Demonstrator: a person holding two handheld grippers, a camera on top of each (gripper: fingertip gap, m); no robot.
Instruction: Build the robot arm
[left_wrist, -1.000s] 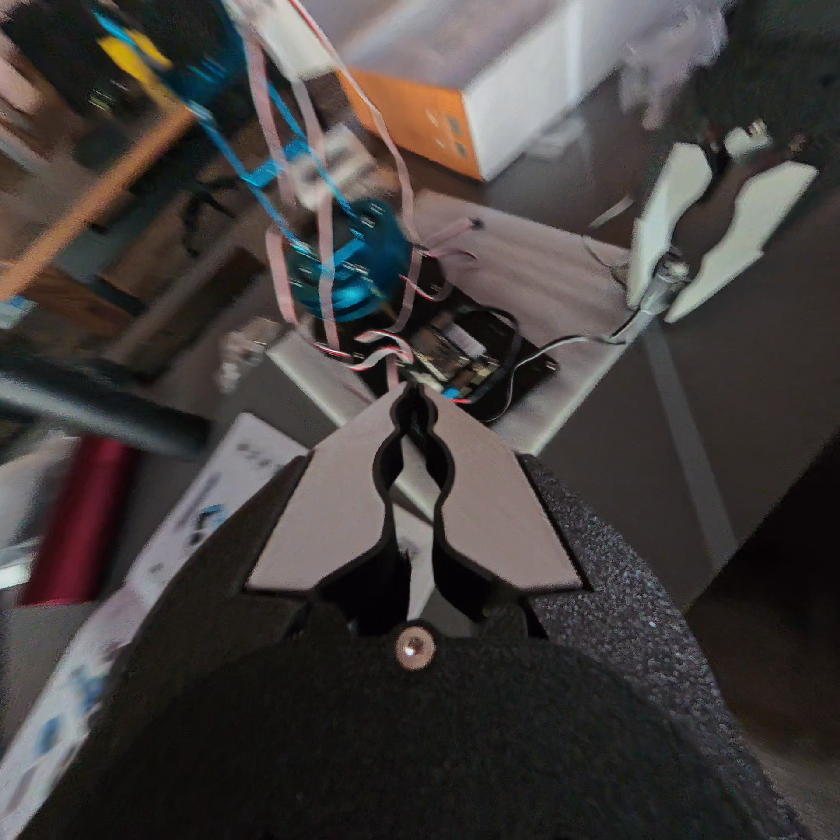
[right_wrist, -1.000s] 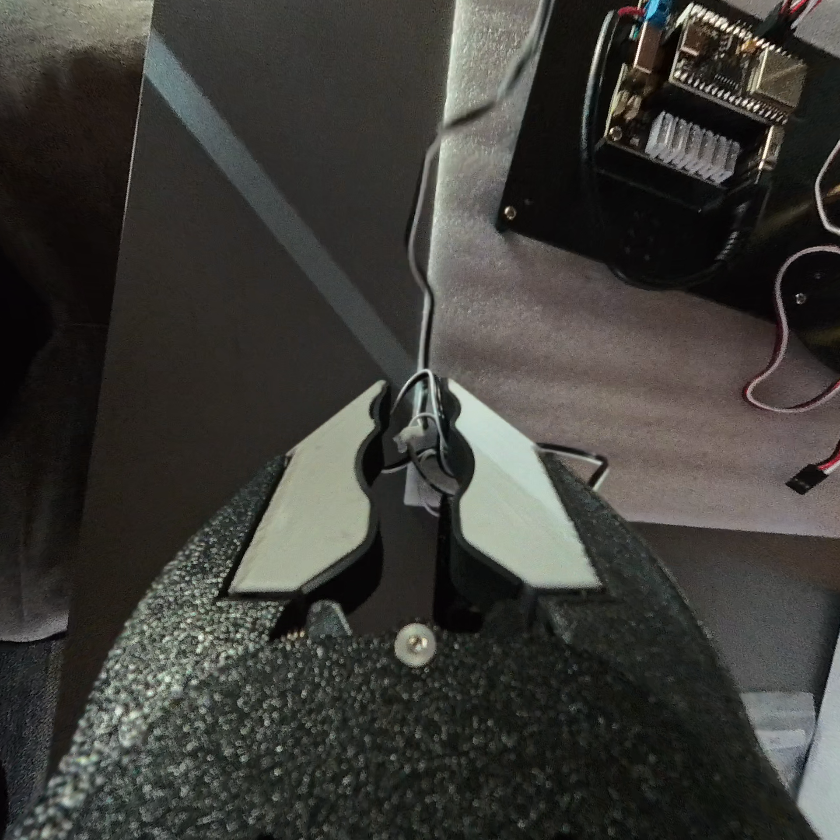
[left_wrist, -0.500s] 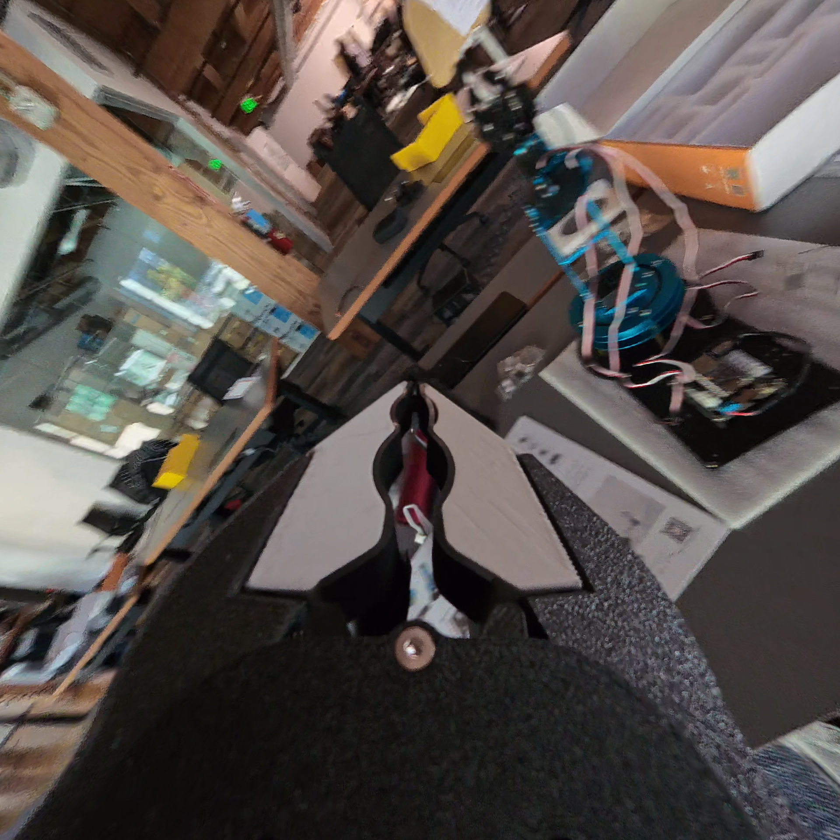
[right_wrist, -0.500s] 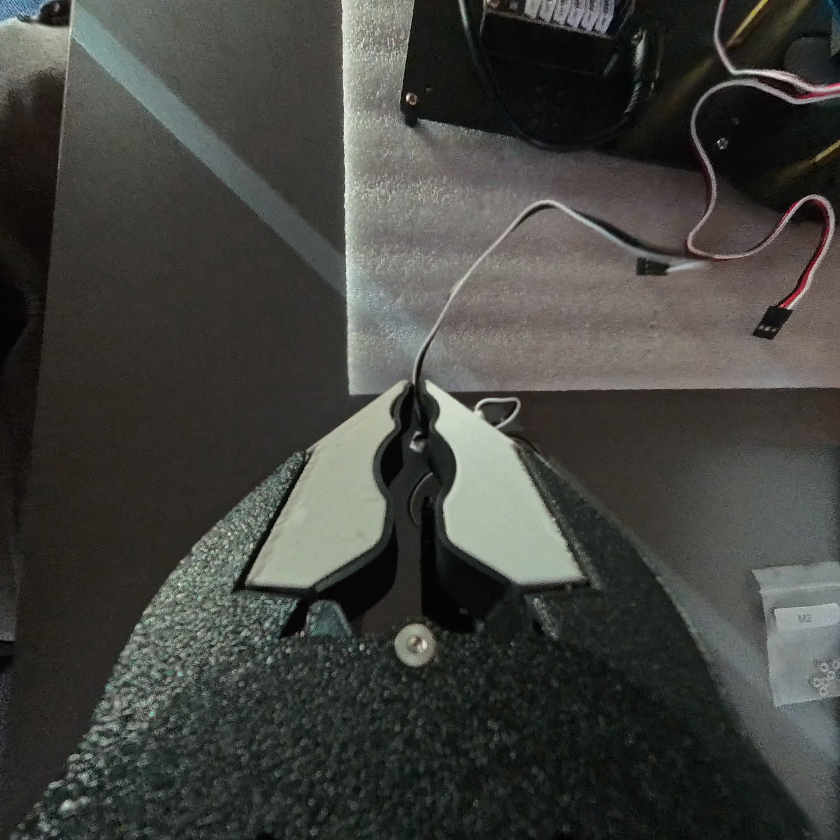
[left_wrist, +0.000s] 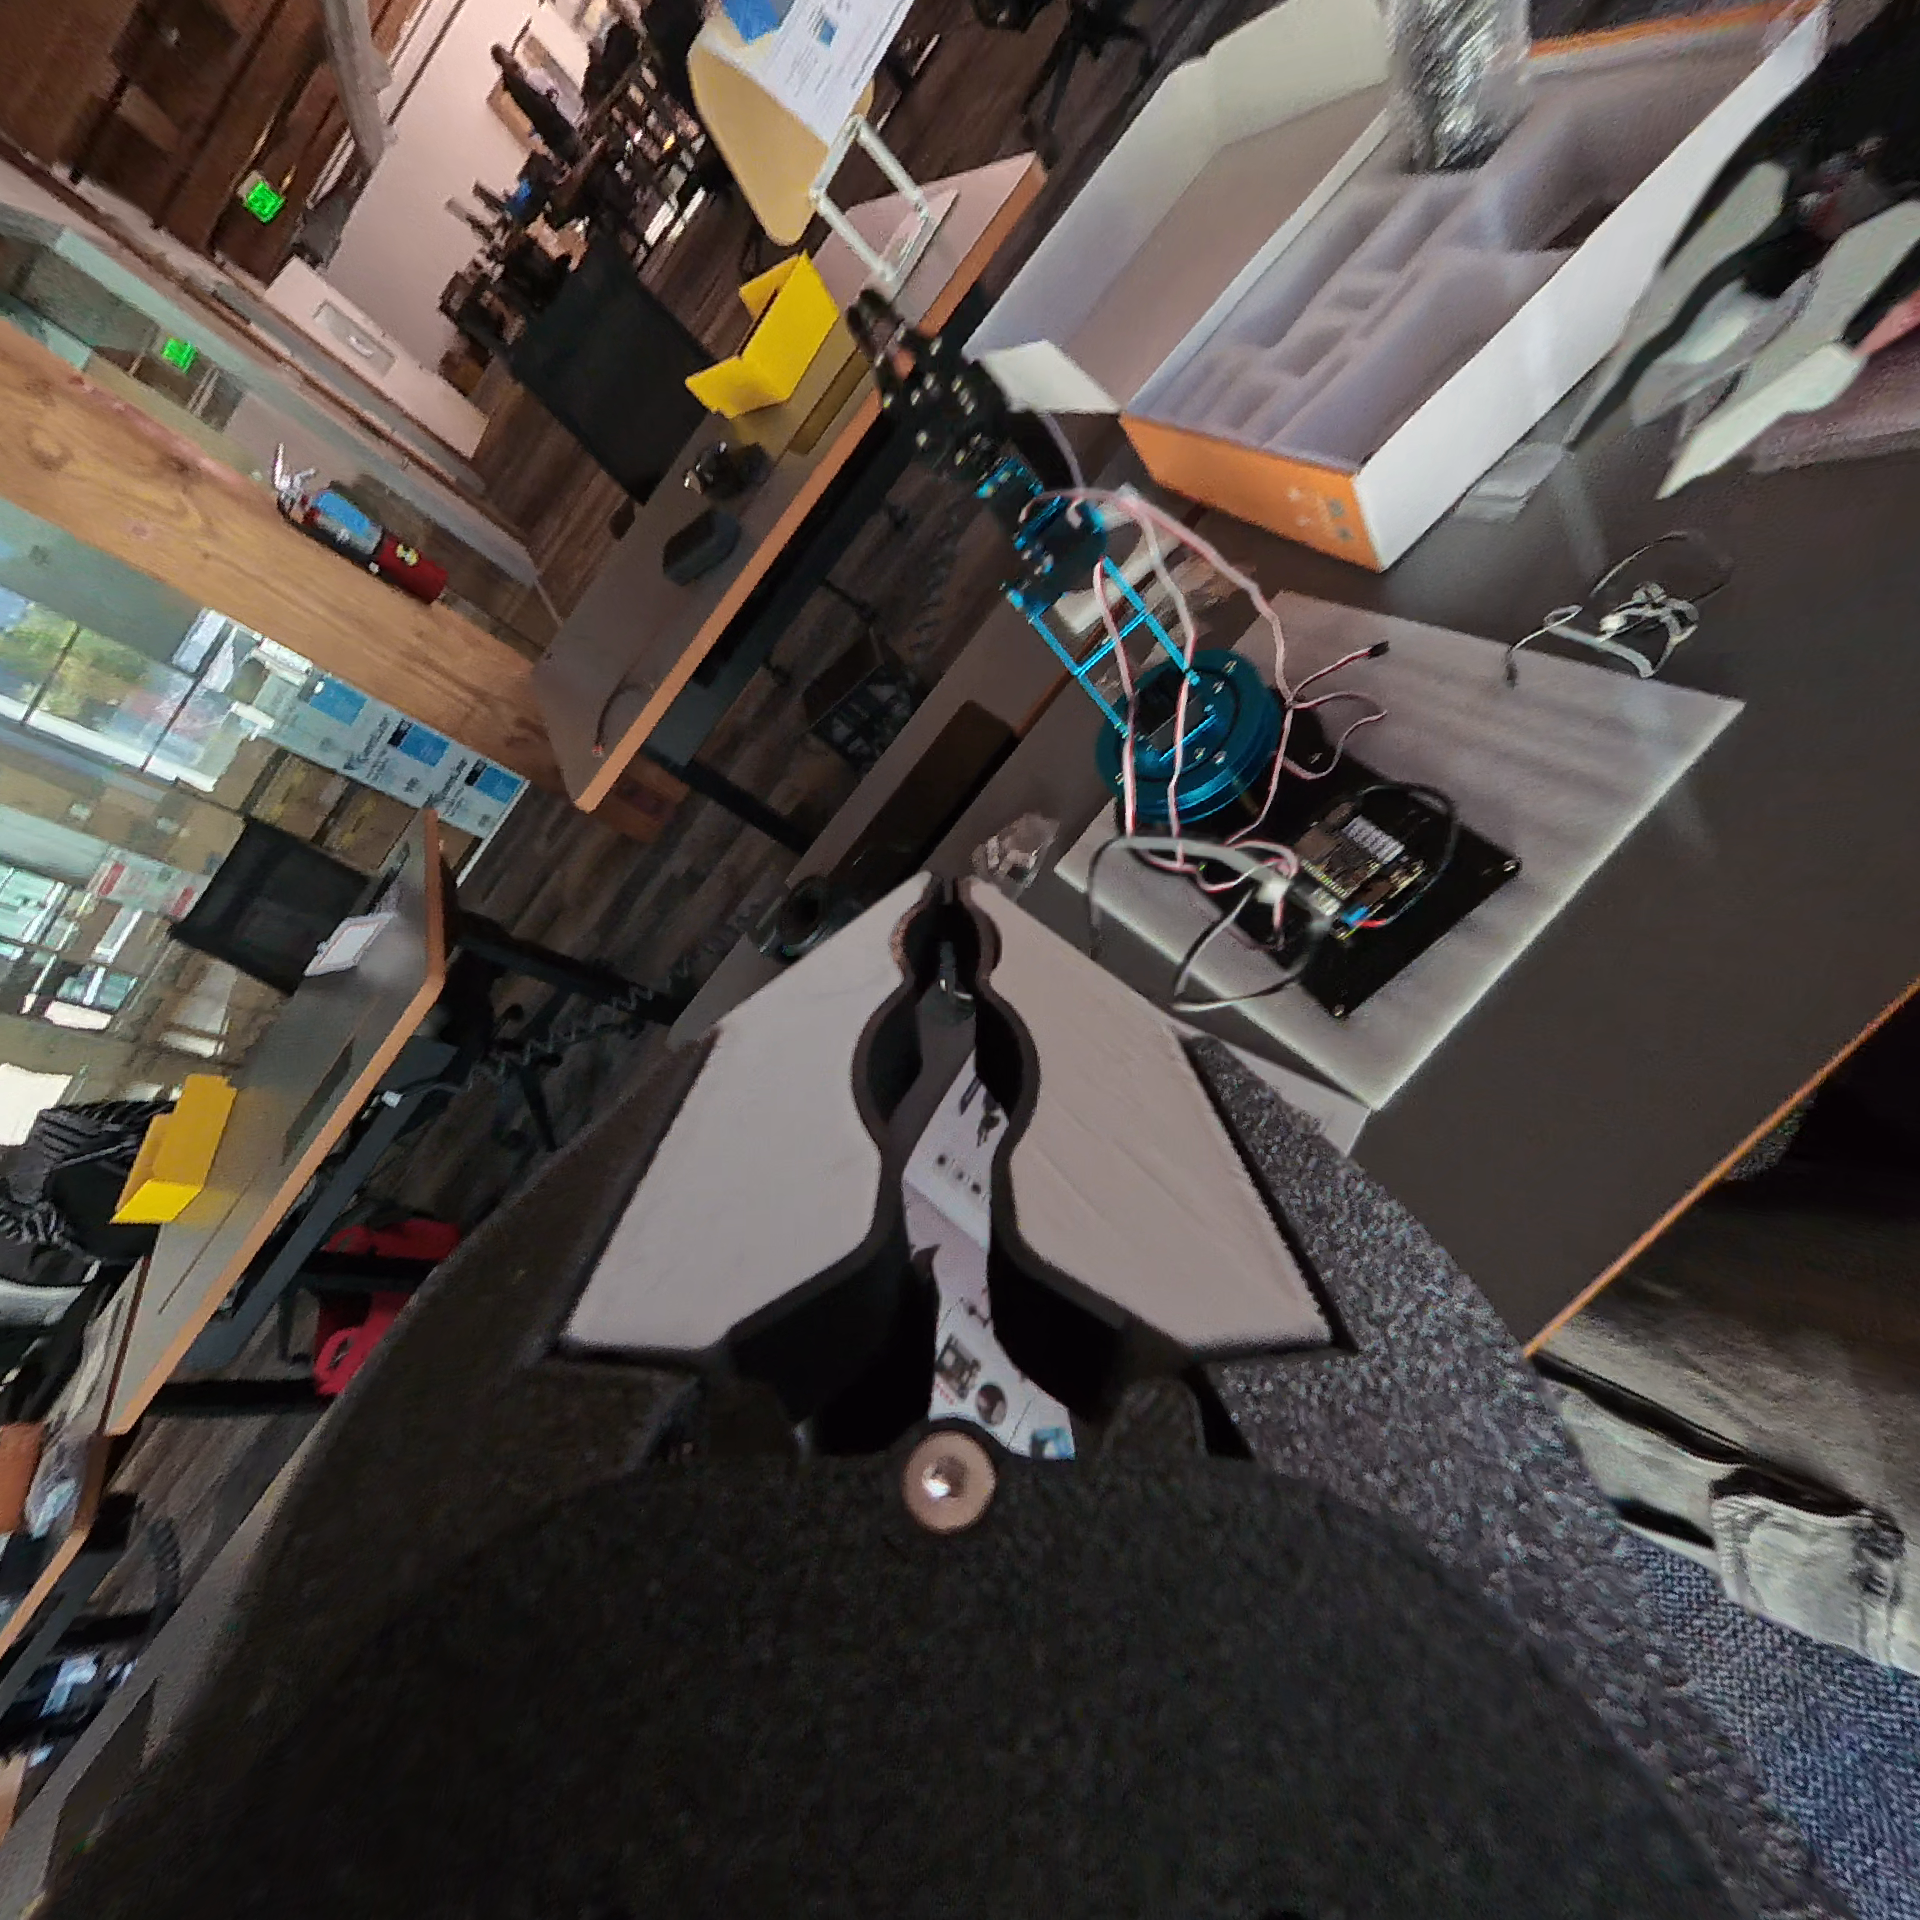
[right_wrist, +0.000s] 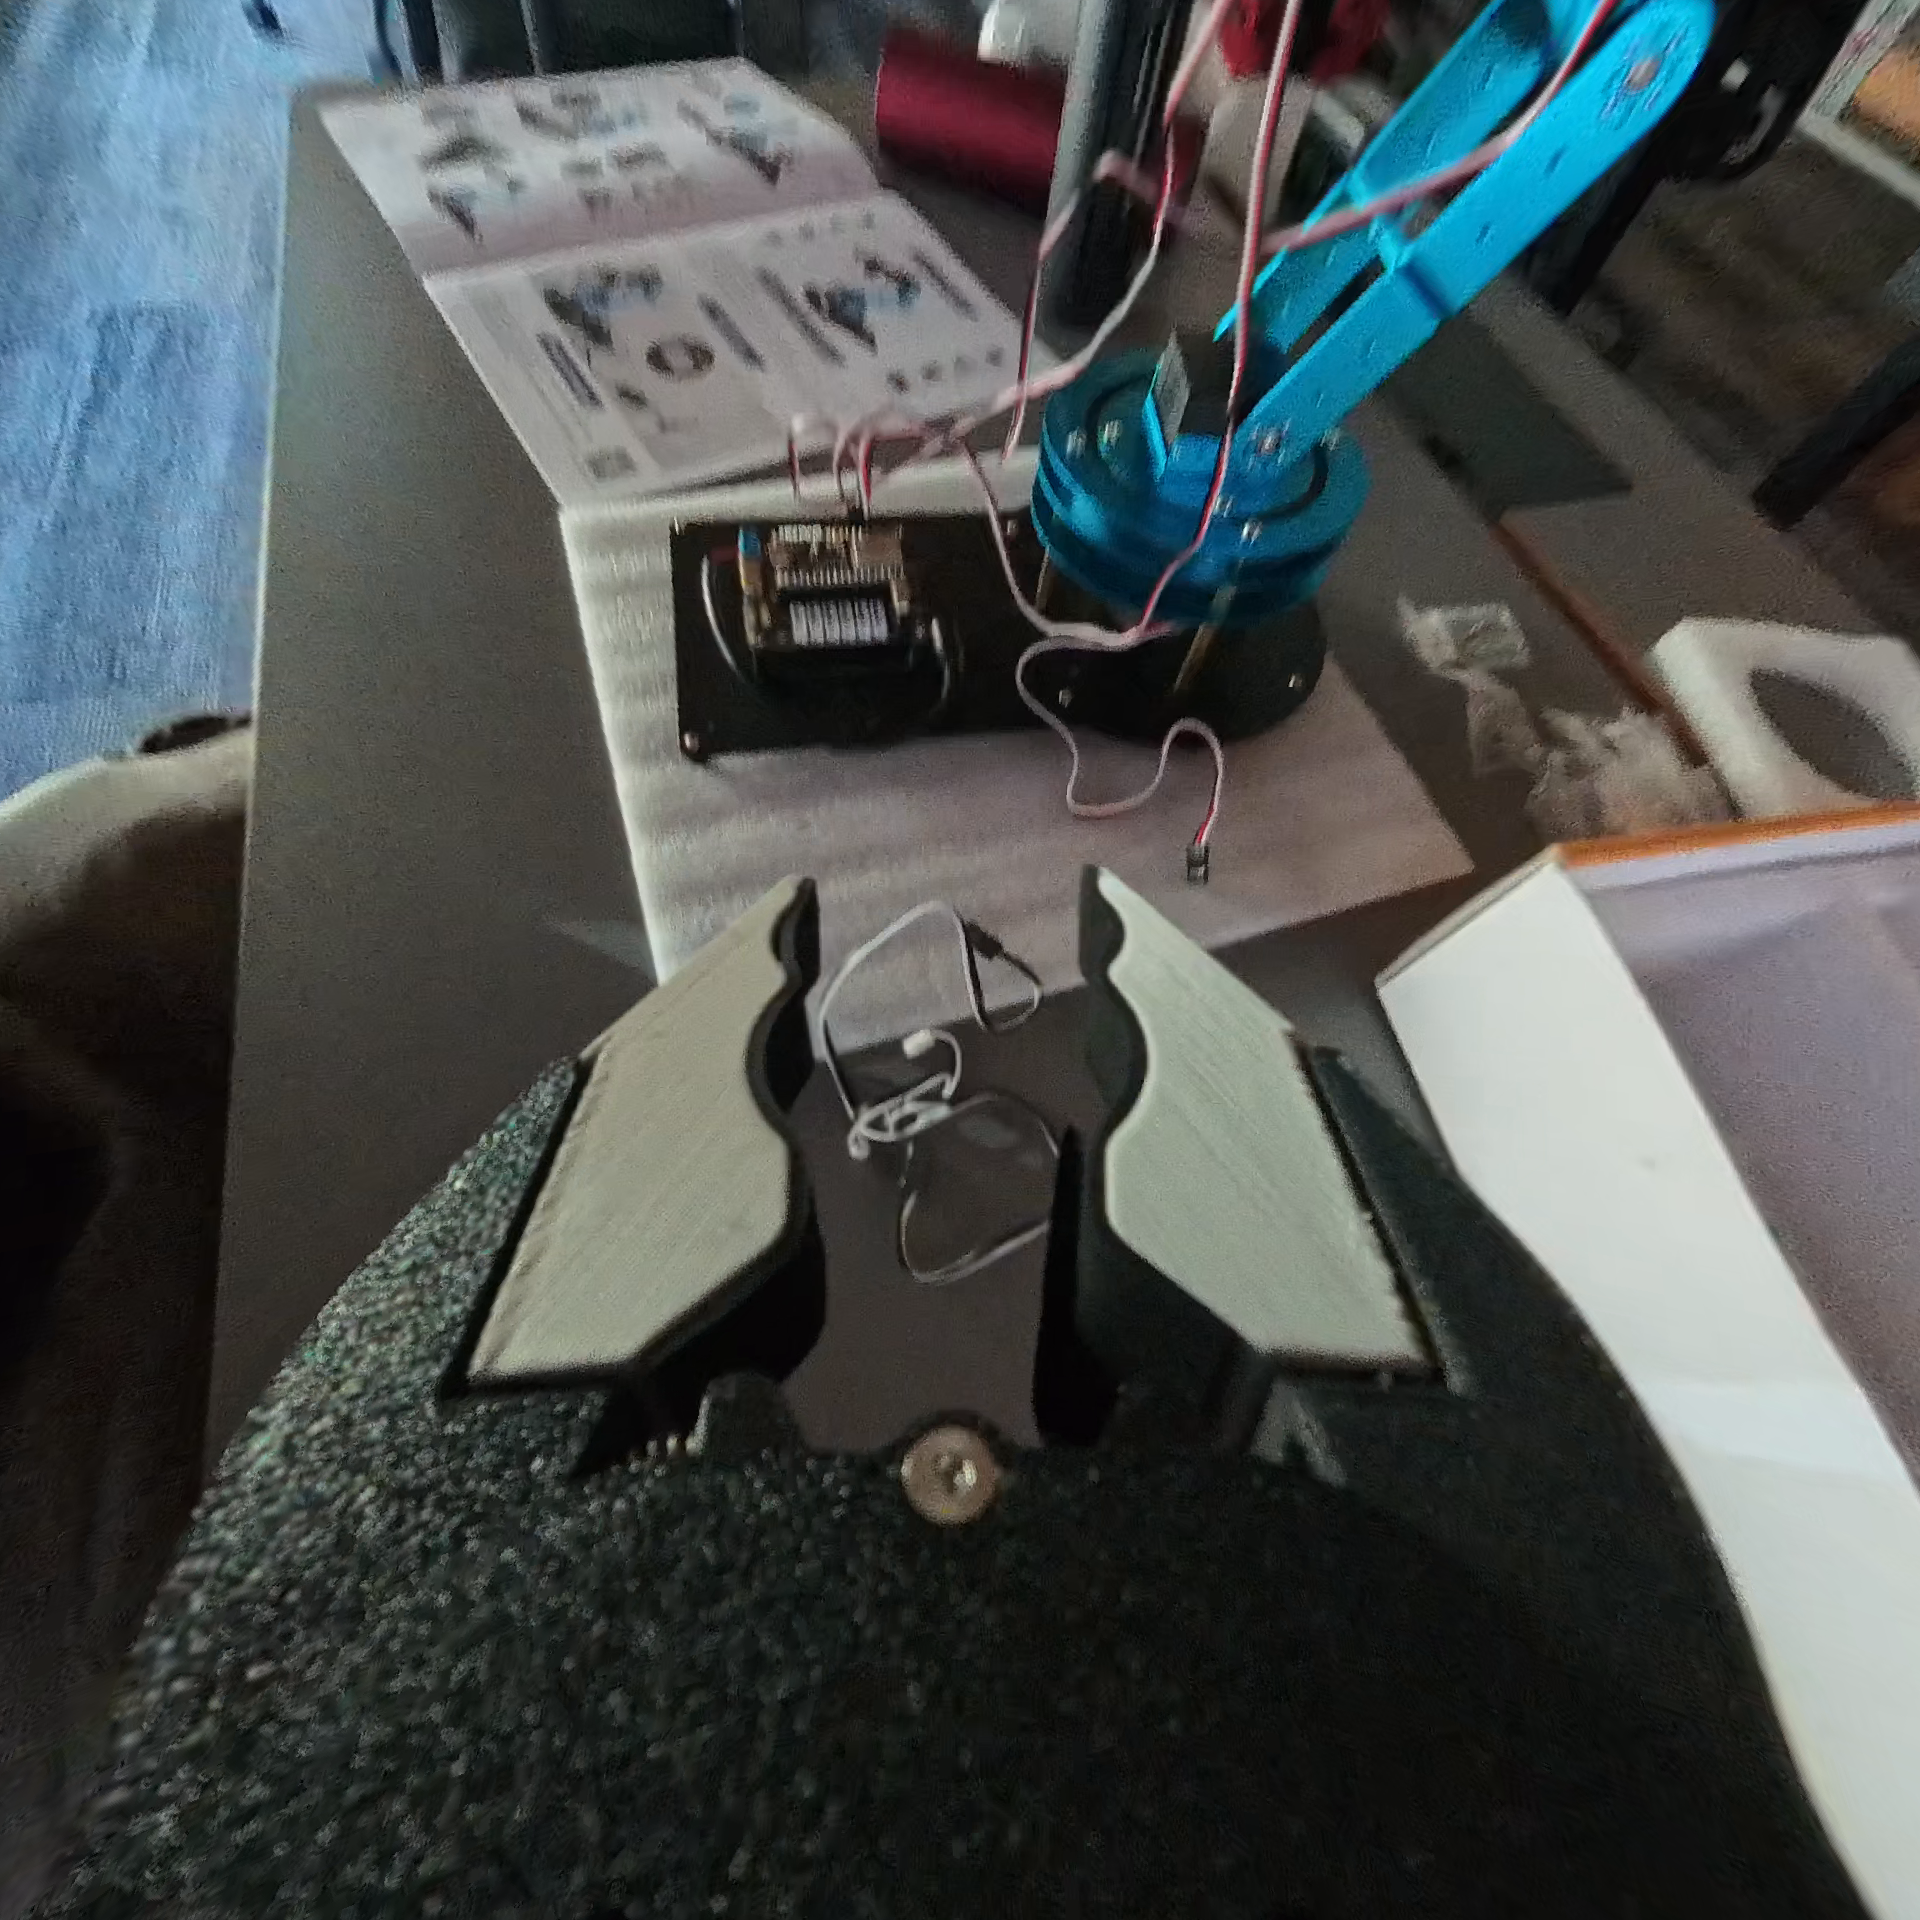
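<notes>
Right gripper: the right gripper (right_wrist: 945, 904) is standing spread apart, gripping nothing, hovering above a loose wire bundle (right_wrist: 935, 1081).
Wire bundle: thin white and black leads, tangled in loops, are lying on the dark table (right_wrist: 416, 831) at the near edge of the white foam sheet (right_wrist: 935, 821), showing between the right fingers.
Left gripper: the left gripper (left_wrist: 948, 883) is sitting pinched together with nothing between its tips, tilted, off the table's side.
Blue arm: a blue metal arm (right_wrist: 1195, 499) on a round base is standing on a black plate (right_wrist: 852, 696) beside a circuit board (right_wrist: 831, 582), with red-white wires trailing.
Surroundings: an open booklet (right_wrist: 665, 281) is lying beyond the foam; an orange-and-white box (left_wrist: 1340, 343) is sitting near it.
</notes>
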